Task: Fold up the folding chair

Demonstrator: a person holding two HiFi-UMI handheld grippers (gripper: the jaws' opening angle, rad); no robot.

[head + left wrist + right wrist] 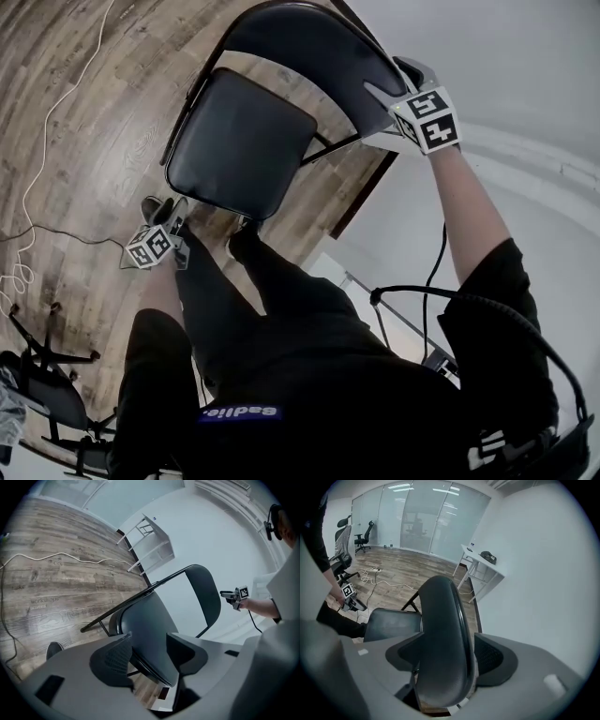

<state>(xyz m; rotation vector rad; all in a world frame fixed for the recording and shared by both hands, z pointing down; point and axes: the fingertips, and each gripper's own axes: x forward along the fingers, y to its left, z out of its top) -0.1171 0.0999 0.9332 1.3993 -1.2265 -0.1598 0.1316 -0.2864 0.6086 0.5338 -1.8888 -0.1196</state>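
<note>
Both jaws pairs open, not clamped, L gripper (pixel 149 641) astride chair seat (pixel 140 616) edge, R gripper (pixel 447 644) astride backrest (pixel 440 611).

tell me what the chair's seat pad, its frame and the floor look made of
Seat pad: looks like black vinyl or faux leather, going by its smooth skin and soft sheen.
Frame: thin black tube, probably painted metal, smooth and slightly glossy.
Floor: wood-look planks with grey-brown grain, matte; real wood or laminate is unclear.

Wood floor (pixel 94 150), white cable (pixel 73 82) snaking across; white desk (pixel 492 568) by wall; office chairs (pixel 343 538) near glass partition (pixel 417 517)
</note>
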